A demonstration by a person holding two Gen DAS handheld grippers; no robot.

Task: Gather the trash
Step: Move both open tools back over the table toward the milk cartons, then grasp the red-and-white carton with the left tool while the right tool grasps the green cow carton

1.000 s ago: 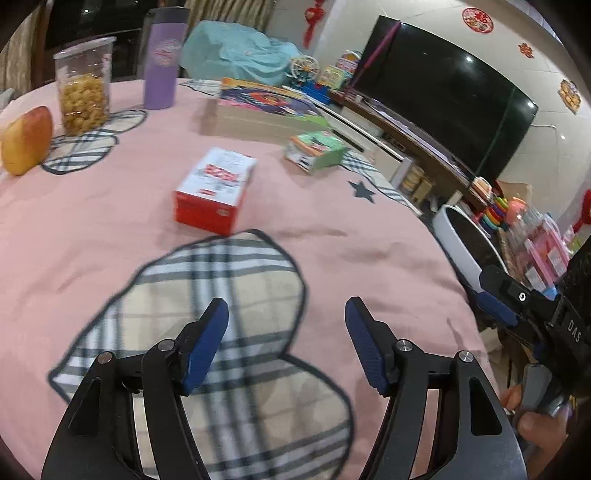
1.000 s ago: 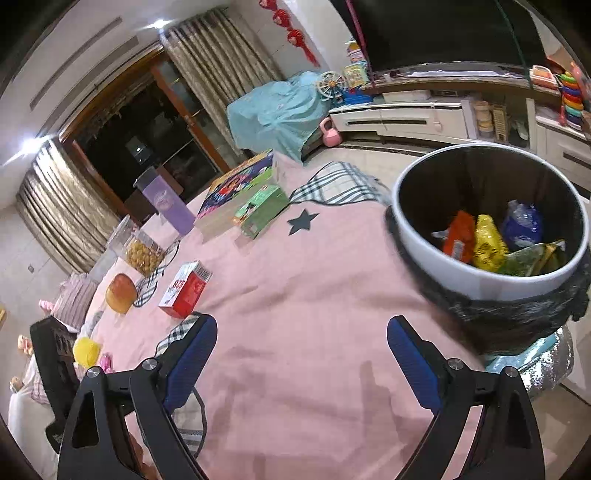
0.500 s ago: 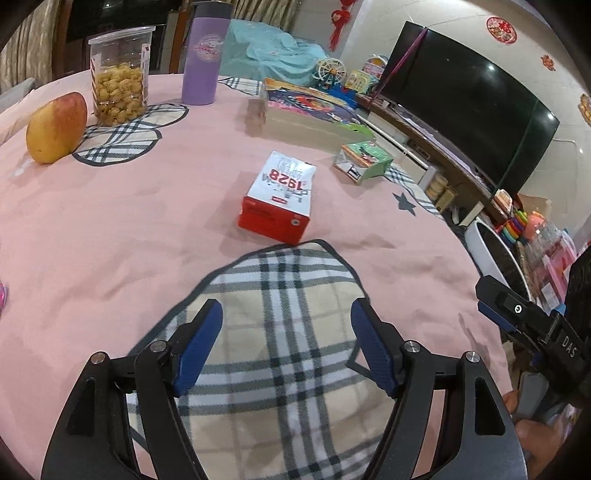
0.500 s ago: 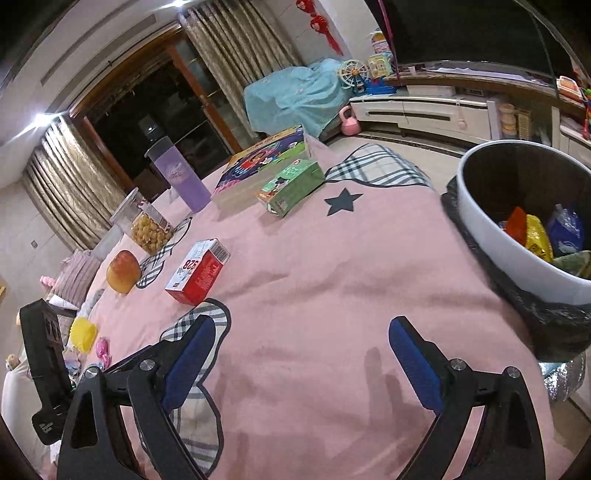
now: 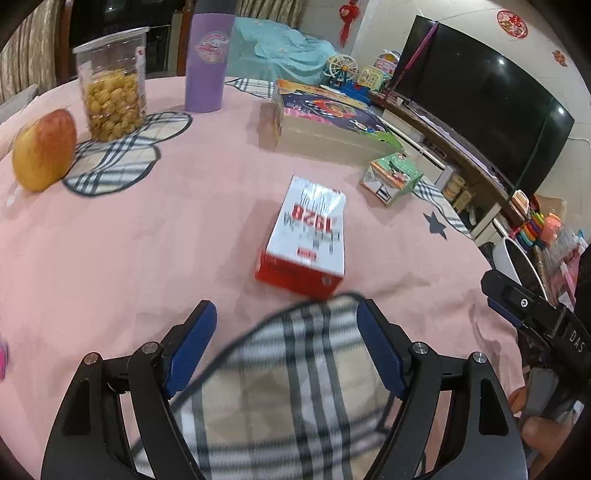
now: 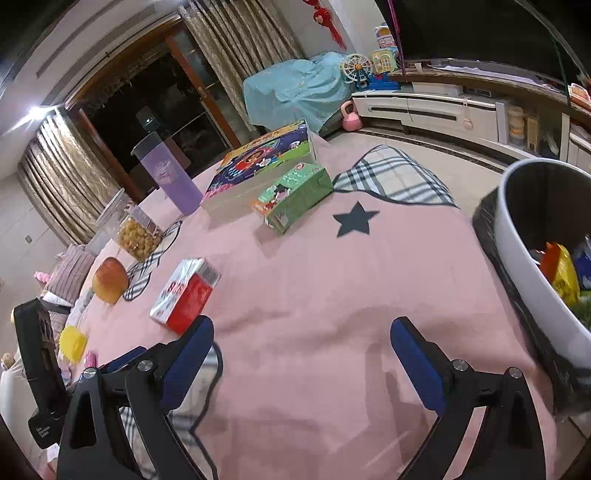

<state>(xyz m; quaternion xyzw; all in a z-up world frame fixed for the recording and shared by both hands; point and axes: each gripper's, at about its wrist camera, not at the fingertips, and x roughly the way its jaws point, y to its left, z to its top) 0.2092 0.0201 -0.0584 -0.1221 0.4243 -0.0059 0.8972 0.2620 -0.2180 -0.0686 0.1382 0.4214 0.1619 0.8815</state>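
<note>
A black television (image 5: pixel 476 110) is hanging on the pale wall (image 5: pixel 373 33) above a long low cabinet (image 6: pixel 436 107), and red paper decorations (image 5: pixel 511 24) are sticking to that wall beside it. Gold patterned curtains (image 6: pixel 62 177) are framing a dark glass door (image 6: pixel 155 107), where a ceiling light (image 6: pixel 35 110) is glaring near the top corner. A blue cloth (image 6: pixel 295 88) is draping over a piece of furniture on the pale tiled floor (image 6: pixel 436 151).
</note>
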